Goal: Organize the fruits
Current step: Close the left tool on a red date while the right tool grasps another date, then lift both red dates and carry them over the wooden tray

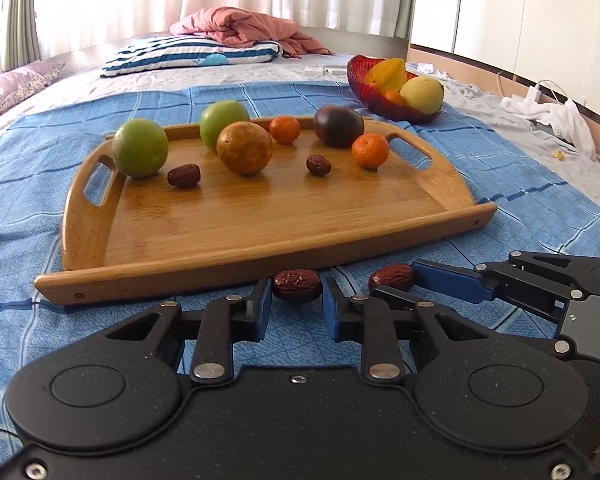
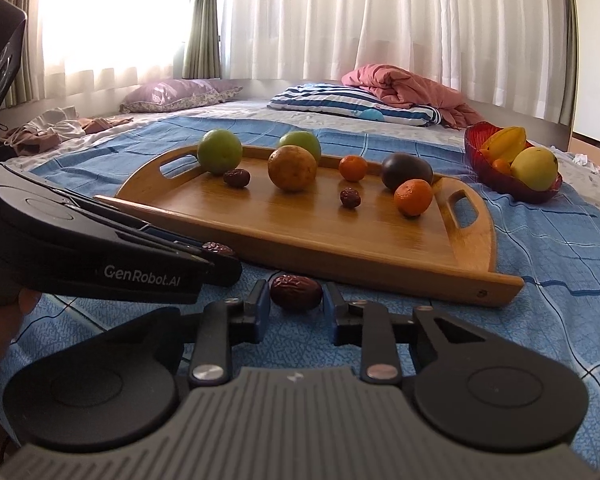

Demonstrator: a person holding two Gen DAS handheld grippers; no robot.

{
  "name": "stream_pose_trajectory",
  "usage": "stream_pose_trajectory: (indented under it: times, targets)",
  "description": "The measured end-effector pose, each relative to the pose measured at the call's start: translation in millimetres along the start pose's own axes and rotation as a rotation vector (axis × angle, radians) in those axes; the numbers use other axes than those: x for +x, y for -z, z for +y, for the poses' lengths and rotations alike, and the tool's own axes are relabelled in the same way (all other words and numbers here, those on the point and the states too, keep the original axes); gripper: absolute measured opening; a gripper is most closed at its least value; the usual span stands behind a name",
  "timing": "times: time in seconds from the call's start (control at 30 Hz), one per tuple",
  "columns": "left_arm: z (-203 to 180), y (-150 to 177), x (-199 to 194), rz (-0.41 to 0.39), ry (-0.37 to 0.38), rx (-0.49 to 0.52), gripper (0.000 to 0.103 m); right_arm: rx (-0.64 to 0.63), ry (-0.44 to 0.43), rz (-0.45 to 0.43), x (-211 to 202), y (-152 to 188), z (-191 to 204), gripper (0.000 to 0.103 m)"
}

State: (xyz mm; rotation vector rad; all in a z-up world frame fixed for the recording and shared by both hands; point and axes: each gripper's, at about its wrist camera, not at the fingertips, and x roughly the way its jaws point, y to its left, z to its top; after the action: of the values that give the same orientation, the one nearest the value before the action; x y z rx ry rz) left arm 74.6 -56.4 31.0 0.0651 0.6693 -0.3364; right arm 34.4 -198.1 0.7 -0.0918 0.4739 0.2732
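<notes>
left gripper [image 1: 297,300] clamped on a red date [image 1: 297,285] lying on the blue bedsheet [image 1: 540,208], just in front of the wooden tray [image 1: 260,264]. right gripper [image 2: 296,300] pinching a second date [image 2: 296,293] beside it, also on the sheet. Step looks like double pick-up of the stray dates. tray already holds two dates, green fruits, oranges; red bowl [image 2: 484,168] sits further back. next: lift both clear of the tray rim, set down on open wood near the other dates
</notes>
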Motion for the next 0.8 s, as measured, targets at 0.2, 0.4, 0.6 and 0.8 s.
stream_pose_trajectory:
  times: [0.2, 0.4, 0.6, 0.8]
  targets:
    - [4.1, -5.7, -8.4, -0.032, -0.028, -0.011, 0.026, 0.018, 0.014, -0.03, -5.1, -3.9, 0.1, 0.033]
    - [10.3, -10.1, -13.7, -0.057, -0.07, -0.024, 0.026, 0.026, 0.033, -0.059, -8.0, -11.7, 0.9, 0.033]
    - [20.1, -12.4, -13.8, -0.06, -0.096, -0.056, 0.026, 0.039, 0.053, -0.078, -6.4, -21.8, -0.1, 0.033]
    - [26.9, -14.3, -13.3, -0.066, -0.122, -0.068, 0.026, 0.048, 0.069, -0.08, -2.8, -26.4, -0.9, 0.033]
